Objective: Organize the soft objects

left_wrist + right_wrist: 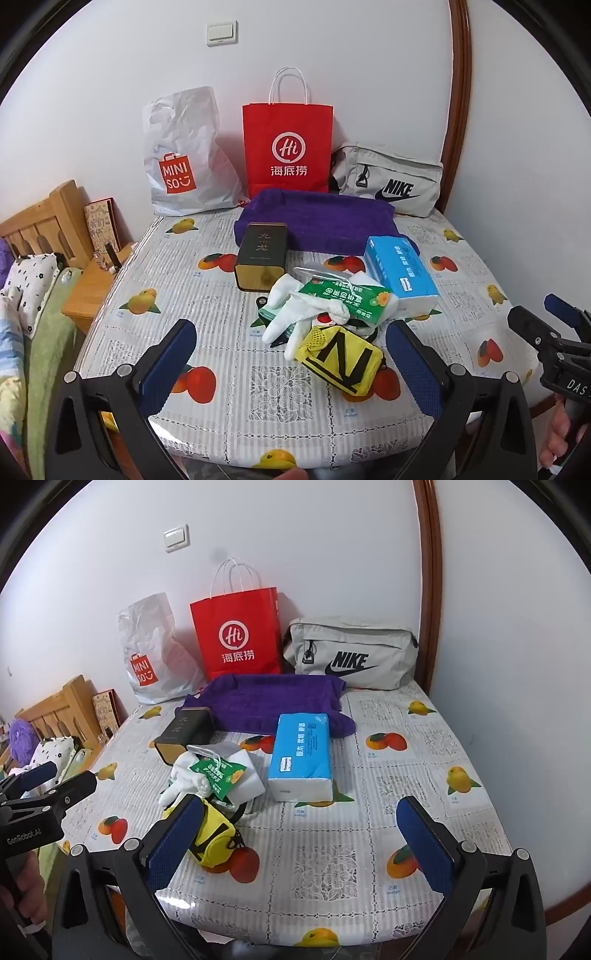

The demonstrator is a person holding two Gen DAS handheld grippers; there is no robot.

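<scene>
Two grippers hang over the near table edge, both wide apart and holding nothing: the left gripper (291,354) frames the yellow pouch (341,360), and the right gripper (299,840) is beside it. White gloves (295,314), a green packet (347,299) and tissues (301,757) cluster mid-table before a purple towel (321,221).

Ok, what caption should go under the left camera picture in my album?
Open left hand-held gripper hovering over a small yellow fabric pouch on the fruit-print tablecloth, with three bags lined along the wall.
</scene>
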